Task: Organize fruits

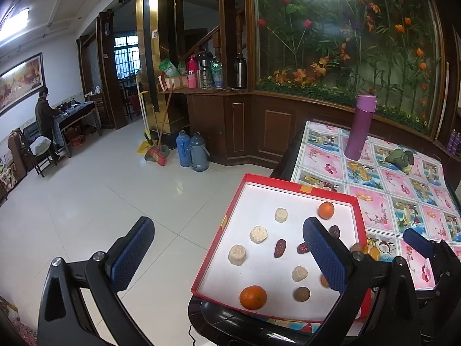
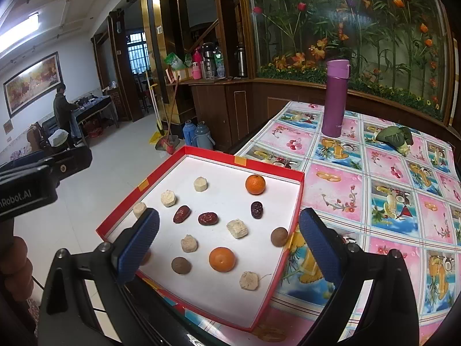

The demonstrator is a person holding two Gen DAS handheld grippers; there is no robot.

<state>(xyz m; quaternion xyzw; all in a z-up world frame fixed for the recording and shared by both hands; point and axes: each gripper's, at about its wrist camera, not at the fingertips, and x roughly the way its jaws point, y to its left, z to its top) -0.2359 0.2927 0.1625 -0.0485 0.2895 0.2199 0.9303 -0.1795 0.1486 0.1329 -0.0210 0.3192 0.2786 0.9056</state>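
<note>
Nearest the right wrist camera, the right gripper hangs with its blue pads spread wide apart and nothing between them, poised over the near edge of the red tray. I judge that stance as a hover while choosing a first piece, since the fruits lie scattered and unsorted across the tray's white floor. Just ahead of it sit a tangerine, a brown round fruit and a pale peeled chunk near the front wall. Farther in lie two red dates side by side, a darker date, and a second tangerine toward the back wall.

The left gripper is likewise spread and empty, held off the tray's left corner, partly over the tiled floor; probably it waits clear so the other can work.

Beyond the tray, on the patterned surface, stand a purple flask and a leafy green bundle, well apart from the fruit.

The right view alone shows the tray's whole front portion and the round fruit against its right wall, while the left view hides that area behind its own pad. The left view, in turn, shows the right gripper's blue tip beside the tray.
</note>
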